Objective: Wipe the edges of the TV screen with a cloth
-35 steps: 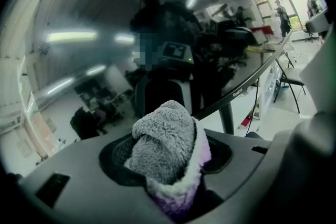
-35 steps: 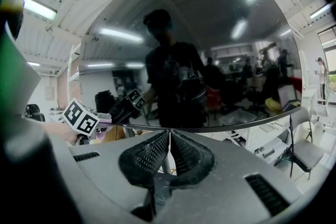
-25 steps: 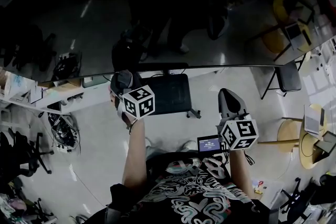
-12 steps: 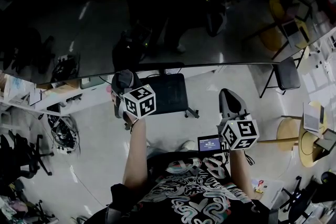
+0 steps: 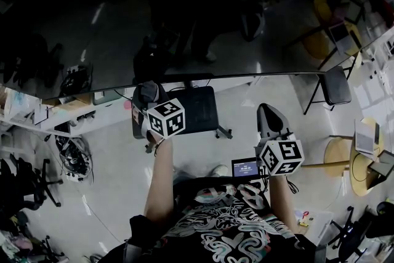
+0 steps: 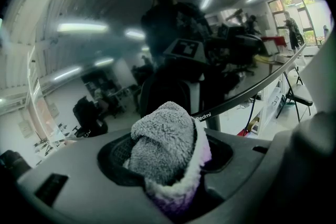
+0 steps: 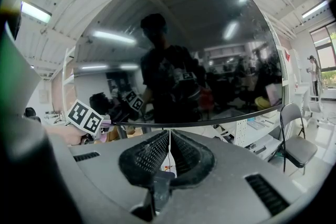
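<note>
TV screen (image 5: pixel 203 21) fills the top of my head view, dark and glossy, with its lower edge (image 5: pixel 246 77) running just above both tools. On the left, my left gripper (image 5: pixel 146 95) is clamped on a folded grey cloth (image 6: pixel 165 149) with a purple hem. The wad bulges past the jaw tips, close up to the lower edge by the brand mark; I cannot tell whether it touches.

My worry there is the thick fold, which seems to be pinched only low down. A hard drag along the lower edge could pull the cloth loose, and the bare tips would then scrape the TV screen. Pressing too firmly might also rock it on its stand (image 6: pixel 212 122).

On the right, my right gripper (image 5: pixel 268 115) has its jaws closed together with nothing between them, and it hangs below the lower edge. If it swung up carelessly, its hard nose could knock the TV screen.

I see no containers I can name. The cluttered shelf (image 5: pixel 68 114) at far left is too dim to read.
</note>
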{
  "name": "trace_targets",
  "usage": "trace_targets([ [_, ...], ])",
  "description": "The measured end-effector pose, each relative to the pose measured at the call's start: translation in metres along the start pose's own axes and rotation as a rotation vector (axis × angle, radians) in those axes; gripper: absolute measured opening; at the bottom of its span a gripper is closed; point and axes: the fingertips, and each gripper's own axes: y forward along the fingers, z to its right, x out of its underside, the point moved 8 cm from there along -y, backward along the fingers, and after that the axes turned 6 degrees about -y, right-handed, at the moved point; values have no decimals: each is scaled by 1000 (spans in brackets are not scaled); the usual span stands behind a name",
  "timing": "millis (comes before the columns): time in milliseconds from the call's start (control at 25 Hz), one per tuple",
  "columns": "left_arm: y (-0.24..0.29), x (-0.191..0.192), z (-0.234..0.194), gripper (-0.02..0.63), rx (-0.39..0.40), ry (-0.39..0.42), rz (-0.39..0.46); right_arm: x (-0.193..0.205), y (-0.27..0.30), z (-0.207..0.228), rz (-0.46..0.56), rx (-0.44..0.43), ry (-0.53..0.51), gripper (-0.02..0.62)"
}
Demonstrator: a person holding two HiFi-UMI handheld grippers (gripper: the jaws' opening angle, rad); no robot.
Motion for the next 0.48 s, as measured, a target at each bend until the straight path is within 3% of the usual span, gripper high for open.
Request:
trace_targets([
  [480,-5,-6,19,242,-37,-13,-16,-1,-5,21,11,2,9,32],
])
